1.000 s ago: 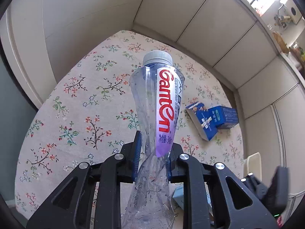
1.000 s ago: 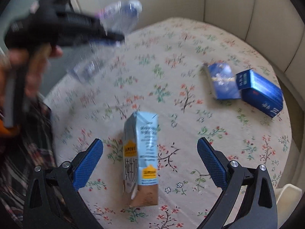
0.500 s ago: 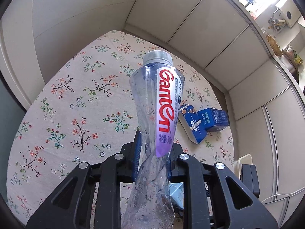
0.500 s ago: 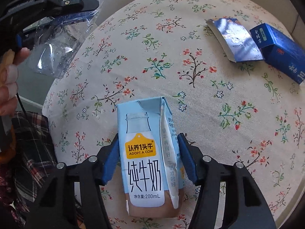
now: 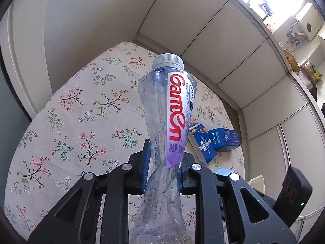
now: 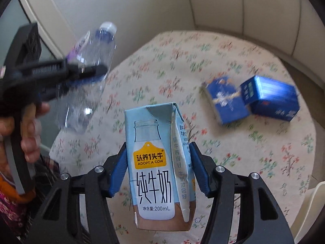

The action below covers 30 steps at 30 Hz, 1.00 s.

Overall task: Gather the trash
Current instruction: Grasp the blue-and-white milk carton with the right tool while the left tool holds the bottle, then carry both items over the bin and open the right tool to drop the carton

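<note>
The right claw (image 6: 159, 169) is clamping the milk carton (image 6: 156, 162) while the left claw (image 5: 164, 166) is pinching the crushed bottle (image 5: 166, 122) at its waist — both lifted clear for binning, I judge — blue boxes (image 6: 251, 99) lying beyond.

Daylight blows out at window (image 5: 270, 2), top right; right view motion-blurred around blue boxes (image 6: 251, 99); fisheye edges dark.

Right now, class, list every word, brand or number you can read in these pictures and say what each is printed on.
"Ganten": red brand on the white label of the plastic bottle held in the left gripper.
"认养1头牛" and "ADOPT A COW": yellow badge on the milk carton held in the right gripper.
"纯牛奶": large black characters on the carton's front.
"净含量:200mL": low on the carton's front.
The print on the two blue boxes and the bottle's small print are too blurred or small to read.
</note>
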### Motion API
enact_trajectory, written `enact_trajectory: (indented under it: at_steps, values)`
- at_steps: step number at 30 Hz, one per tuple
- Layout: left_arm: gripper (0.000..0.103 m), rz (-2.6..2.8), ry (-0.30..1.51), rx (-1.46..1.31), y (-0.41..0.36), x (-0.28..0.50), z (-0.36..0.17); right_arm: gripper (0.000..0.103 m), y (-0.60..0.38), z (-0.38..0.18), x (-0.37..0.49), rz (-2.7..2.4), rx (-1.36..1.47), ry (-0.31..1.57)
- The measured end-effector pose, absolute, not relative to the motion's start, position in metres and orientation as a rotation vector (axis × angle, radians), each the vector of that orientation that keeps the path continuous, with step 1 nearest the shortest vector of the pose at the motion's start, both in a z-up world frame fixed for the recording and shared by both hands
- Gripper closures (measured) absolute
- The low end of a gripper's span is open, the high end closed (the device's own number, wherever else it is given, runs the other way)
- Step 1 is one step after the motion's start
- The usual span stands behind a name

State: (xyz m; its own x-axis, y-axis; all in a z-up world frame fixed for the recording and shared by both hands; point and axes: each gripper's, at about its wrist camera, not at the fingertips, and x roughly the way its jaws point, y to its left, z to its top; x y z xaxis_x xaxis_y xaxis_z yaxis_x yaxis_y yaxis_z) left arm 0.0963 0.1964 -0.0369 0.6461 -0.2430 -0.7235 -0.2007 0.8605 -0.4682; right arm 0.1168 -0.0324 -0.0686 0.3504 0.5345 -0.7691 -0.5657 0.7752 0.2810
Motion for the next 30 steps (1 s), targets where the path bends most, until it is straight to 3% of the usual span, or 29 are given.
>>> enact_trajectory:
  at_steps: [13, 30]
  values:
    - [0.082, 0.029, 0.732, -0.524, 0.183, 0.080, -0.010, 0.045, -0.079, -0.018, 0.127, 0.513, 0.092, 0.717]
    - [0.082, -0.035, 0.620, -0.457, 0.117, 0.070, 0.022, 0.045, -0.136, 0.019, 0.109, 0.313, 0.155, 0.538]
